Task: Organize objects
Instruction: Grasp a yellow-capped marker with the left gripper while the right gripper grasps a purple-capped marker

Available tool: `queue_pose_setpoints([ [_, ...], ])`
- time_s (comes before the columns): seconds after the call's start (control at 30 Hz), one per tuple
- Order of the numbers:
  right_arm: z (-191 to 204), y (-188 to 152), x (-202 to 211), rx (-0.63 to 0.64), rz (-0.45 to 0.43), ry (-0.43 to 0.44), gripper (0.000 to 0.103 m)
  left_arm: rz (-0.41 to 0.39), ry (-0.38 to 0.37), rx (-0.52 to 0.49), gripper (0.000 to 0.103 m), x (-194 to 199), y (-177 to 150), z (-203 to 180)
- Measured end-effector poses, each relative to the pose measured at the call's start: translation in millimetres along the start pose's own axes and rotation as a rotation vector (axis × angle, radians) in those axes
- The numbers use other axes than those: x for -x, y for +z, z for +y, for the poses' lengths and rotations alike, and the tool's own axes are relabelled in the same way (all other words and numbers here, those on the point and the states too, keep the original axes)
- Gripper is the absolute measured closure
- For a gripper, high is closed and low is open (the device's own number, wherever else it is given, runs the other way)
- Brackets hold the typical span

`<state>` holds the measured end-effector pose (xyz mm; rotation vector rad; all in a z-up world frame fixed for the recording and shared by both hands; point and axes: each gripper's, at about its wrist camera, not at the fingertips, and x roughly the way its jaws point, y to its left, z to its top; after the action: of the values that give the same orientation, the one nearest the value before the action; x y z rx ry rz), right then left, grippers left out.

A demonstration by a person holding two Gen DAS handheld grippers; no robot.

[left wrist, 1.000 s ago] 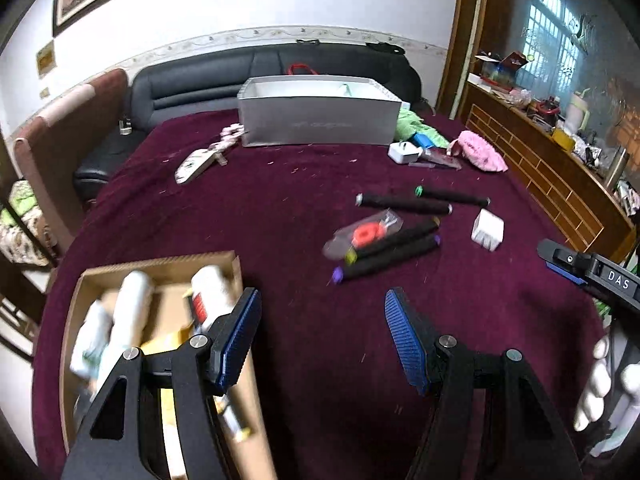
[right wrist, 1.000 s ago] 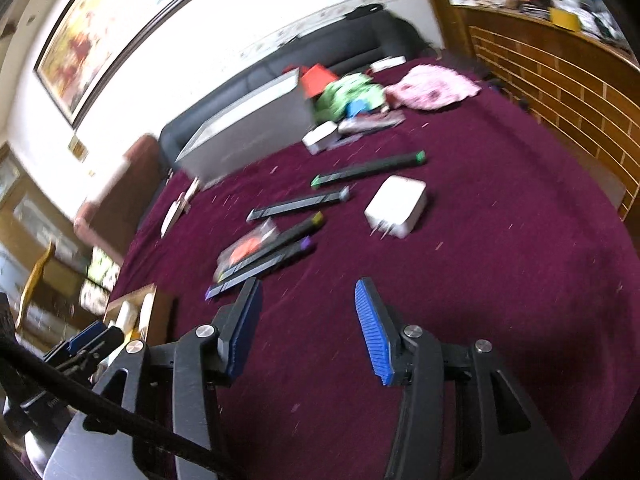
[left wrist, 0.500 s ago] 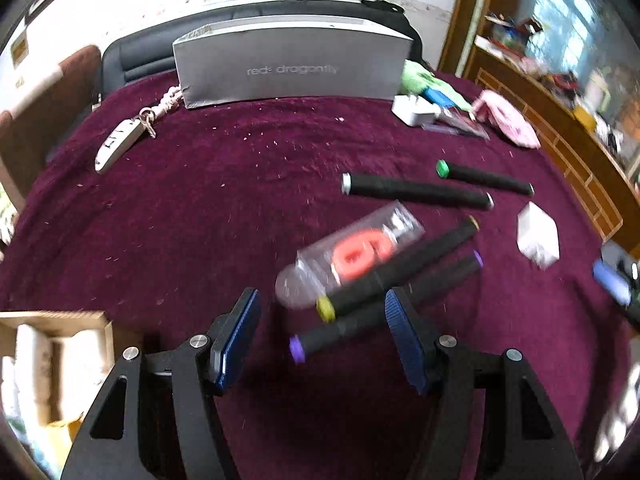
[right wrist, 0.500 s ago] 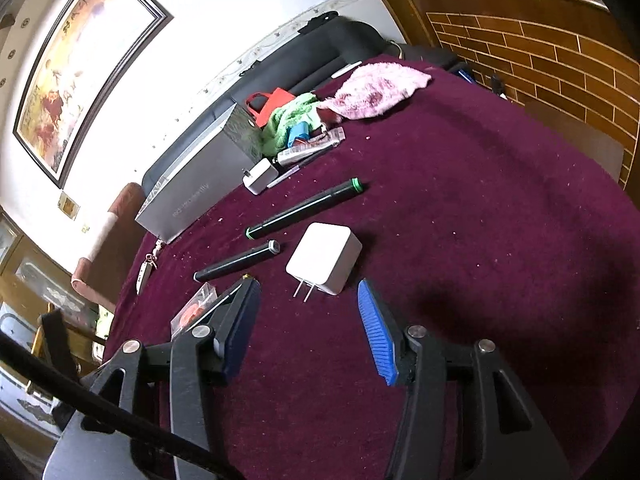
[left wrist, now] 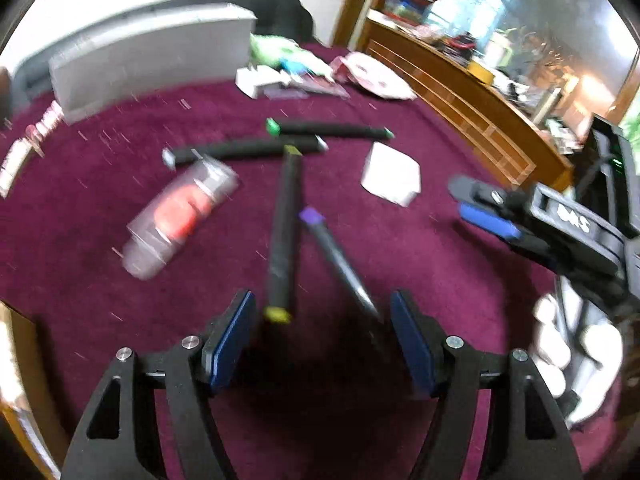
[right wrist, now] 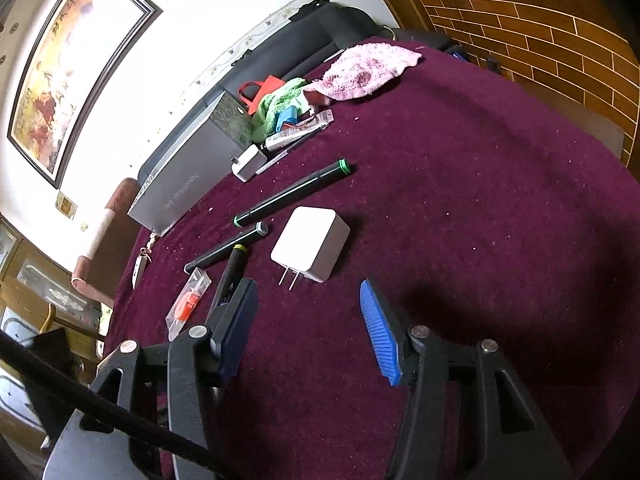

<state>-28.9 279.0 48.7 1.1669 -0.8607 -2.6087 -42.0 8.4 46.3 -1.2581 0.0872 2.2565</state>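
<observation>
Four black markers lie flat on the maroon cloth (right wrist: 500, 184): green-capped marker (right wrist: 294, 194) and grey-capped marker (right wrist: 228, 249) near parallel; yellow-capped marker (left wrist: 284, 236) crosswise, touching the grey; purple-capped marker (left wrist: 336, 256) angled beside it. White charger (right wrist: 310, 243), prongs out, just beside them. Clear packet (left wrist: 180, 216) with red contents nearby.

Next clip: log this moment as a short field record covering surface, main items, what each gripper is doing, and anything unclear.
surface: maroon cloth
markers: green-capped marker; grey-capped marker; yellow-capped marker; purple-capped marker
other items: white charger, prongs toward camera; clear packet with something red inside; grey box
left gripper: jaws opening, near ends of yellow-capped and purple-capped markers between them, not pinched
right gripper: jaws opening, nothing between them, white charger just ahead
unclear: left view motion-blurred
</observation>
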Motion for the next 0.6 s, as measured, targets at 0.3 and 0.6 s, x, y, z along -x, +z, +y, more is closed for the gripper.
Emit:
queue_pose_setpoints([
  [0.3, 5.4, -6.9, -6.6, 0.021, 0.037, -0.002, 0.051, 0.034, 0.181, -0.092, 0.066, -30.7, 12.9, 7.2],
  [0.6, 9.6, -9.4, -10.0, 0.028, 0.049, -0.006, 0.051, 0.043, 0.210, -0.160, 0.067, -54.0, 32.1, -17.1],
])
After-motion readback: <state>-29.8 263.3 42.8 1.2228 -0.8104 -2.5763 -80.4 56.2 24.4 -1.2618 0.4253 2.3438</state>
